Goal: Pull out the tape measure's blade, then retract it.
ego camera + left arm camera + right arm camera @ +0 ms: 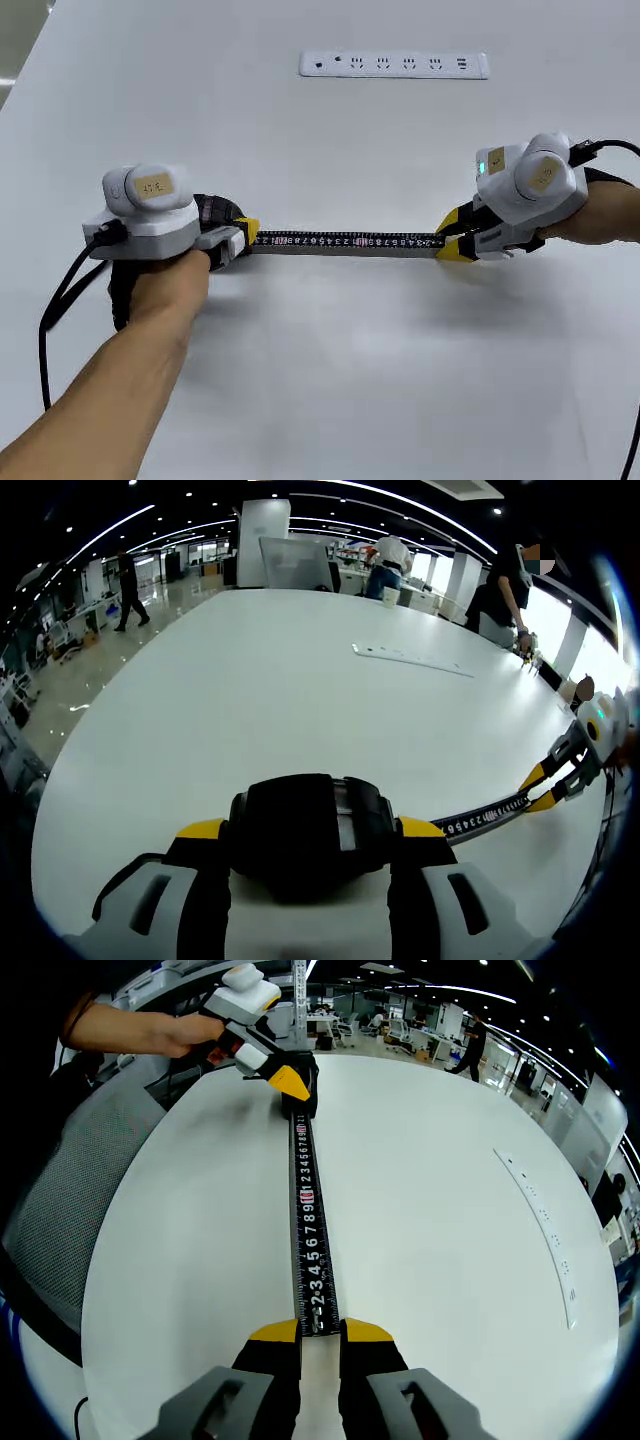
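Observation:
The black tape measure case (310, 830) is clamped between the yellow-tipped jaws of my left gripper (312, 832), at the left of the head view (232, 236). Its dark blade (345, 241) with white numbers stretches right across the white table to my right gripper (450, 238), which is shut on the blade's end. In the right gripper view the blade (308, 1230) runs straight away from my right gripper (320, 1332) to the case (302, 1090) held by the other gripper. The blade (490, 816) also shows in the left gripper view, leading to the right gripper (548, 788).
A white power strip (394, 65) lies flat at the far side of the white table (320, 380). A grey mesh chair (70, 1210) stands beside the table edge. People stand at the table's far end. Black cables trail from both grippers.

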`<action>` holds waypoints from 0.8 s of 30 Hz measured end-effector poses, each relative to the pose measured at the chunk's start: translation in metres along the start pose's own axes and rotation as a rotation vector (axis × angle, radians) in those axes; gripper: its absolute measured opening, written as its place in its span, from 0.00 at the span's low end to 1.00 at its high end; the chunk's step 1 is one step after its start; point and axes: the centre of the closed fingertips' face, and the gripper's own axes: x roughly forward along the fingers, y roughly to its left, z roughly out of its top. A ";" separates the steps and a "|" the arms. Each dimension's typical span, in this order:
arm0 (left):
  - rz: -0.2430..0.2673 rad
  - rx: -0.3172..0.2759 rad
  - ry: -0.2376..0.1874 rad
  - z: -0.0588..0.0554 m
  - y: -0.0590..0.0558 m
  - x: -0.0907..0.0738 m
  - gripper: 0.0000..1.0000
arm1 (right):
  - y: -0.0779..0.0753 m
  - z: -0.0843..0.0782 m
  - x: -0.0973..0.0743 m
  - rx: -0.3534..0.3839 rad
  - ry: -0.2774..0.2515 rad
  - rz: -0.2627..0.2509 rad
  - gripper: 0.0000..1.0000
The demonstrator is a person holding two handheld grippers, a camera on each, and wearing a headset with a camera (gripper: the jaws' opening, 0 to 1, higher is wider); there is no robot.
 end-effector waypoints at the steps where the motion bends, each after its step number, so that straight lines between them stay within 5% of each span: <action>1: 0.000 0.001 0.002 0.000 0.000 0.000 0.59 | 0.000 0.000 0.000 -0.002 0.001 0.000 0.10; 24: -0.003 -0.001 0.002 -0.001 -0.002 -0.002 0.59 | 0.001 0.006 0.002 -0.006 -0.002 0.000 0.10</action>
